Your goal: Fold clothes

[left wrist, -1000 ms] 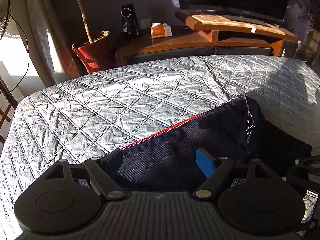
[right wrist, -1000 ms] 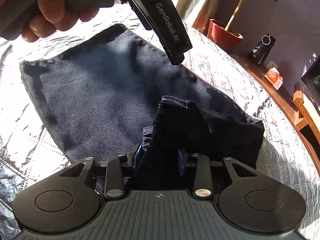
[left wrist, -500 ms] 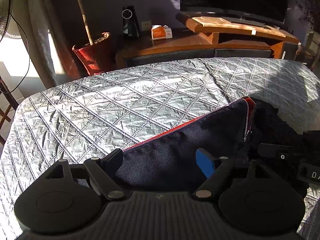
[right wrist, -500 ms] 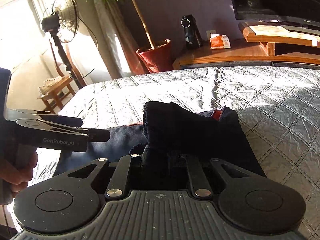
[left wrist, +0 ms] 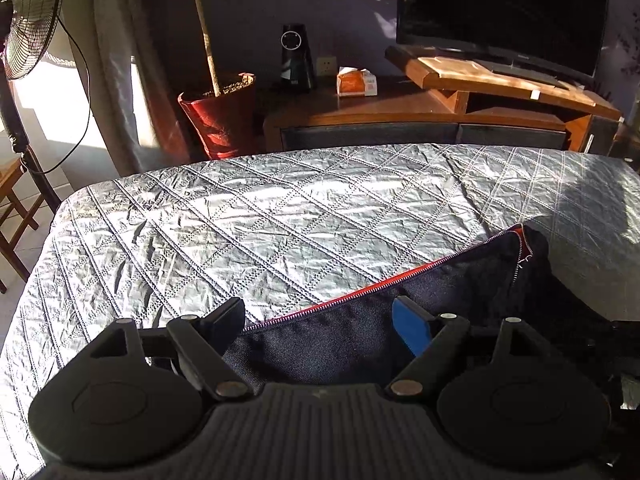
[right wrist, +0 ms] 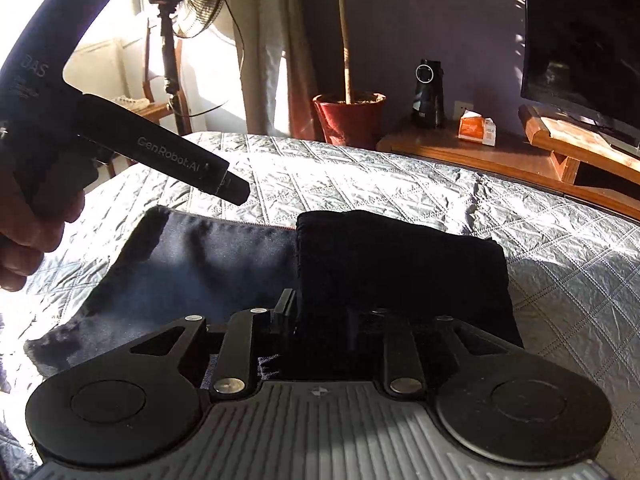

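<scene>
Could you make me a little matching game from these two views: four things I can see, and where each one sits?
Things:
1. dark garment
2. plant pot
3. orange box
4. standing fan

Places:
A. on the wooden cabinet, beside the black cylinder
B. on the floor beyond the quilt's far edge
C. far left, by the bright window
D. lying on the silver quilt

Pairs: 1-D, 2-B, 3-A, 4-C

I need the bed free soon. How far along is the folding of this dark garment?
Partly done. One end of the dark garment is already doubled over as a flap. The right gripper is shut on that flap; the left gripper hangs open above the flat part. The flat half on the quilt is left to fold.
</scene>
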A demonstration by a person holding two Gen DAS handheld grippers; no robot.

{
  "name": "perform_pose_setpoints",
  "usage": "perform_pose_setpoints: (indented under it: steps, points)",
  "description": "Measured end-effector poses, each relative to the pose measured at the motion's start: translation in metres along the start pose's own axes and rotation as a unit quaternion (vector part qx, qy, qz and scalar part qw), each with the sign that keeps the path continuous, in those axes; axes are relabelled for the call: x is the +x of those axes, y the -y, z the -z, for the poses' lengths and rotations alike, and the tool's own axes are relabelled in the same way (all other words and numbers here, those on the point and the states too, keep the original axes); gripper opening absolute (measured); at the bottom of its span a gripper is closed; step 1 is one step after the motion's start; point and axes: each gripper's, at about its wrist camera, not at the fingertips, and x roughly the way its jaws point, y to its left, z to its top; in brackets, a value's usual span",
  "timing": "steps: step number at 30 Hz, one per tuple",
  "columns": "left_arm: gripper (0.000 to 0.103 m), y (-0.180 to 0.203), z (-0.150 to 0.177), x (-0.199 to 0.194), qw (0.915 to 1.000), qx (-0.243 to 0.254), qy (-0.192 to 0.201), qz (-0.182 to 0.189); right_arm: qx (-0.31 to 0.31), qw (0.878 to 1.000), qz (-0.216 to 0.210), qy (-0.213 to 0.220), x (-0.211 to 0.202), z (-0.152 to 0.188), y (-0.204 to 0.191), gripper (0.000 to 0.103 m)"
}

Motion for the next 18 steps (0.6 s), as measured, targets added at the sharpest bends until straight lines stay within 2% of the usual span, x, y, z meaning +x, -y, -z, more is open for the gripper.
perform_pose_setpoints:
  steps: [1, 4, 7, 8, 10, 11, 13, 15, 18]
  points:
    - [0.078, -0.001, 0.0, -0.001, 1.0, -0.002, 0.001, -0.001, -0.025, 1.0, -0.006, -0.014, -0.001, 0.001, -0.001, 0.067]
    - [0.078, -0.005, -0.001, -0.002, 1.0, -0.007, 0.004, -0.004, -0.128, 0.989, -0.017, -0.072, 0.004, 0.011, -0.015, 0.066]
    - [0.079, -0.001, -0.001, -0.002, 1.0, -0.001, 0.003, -0.002, -0.191, 0.976, -0.025, -0.105, 0.004, 0.02, -0.029, 0.068]
    - [0.079, 0.0, -0.001, -0.002, 1.0, 0.0, 0.003, -0.001, -0.192, 0.976, -0.029, -0.097, -0.002, 0.017, -0.03, 0.068]
    - [0.079, 0.0, -0.001, -0.001, 1.0, 0.0, 0.002, -0.002, -0.175, 0.982, -0.031, -0.065, -0.017, 0.006, -0.028, 0.076]
    - [0.079, 0.0, -0.001, -0.001, 1.0, -0.001, 0.002, -0.002, -0.159, 0.986, -0.029, -0.046, -0.024, -0.002, -0.025, 0.087]
    - [0.079, -0.001, -0.002, -0.001, 1.0, -0.004, 0.003, -0.003, -0.111, 0.994, -0.014, -0.015, -0.03, -0.021, -0.014, 0.089]
    - [0.079, -0.001, -0.002, -0.001, 1.0, -0.005, 0.004, -0.005, -0.08, 0.996, 0.025, -0.023, -0.019, -0.034, -0.009, 0.088]
    - [0.079, 0.001, -0.002, -0.001, 1.0, -0.002, 0.005, -0.004, -0.096, 0.993, 0.053, -0.048, 0.004, -0.042, -0.015, 0.087]
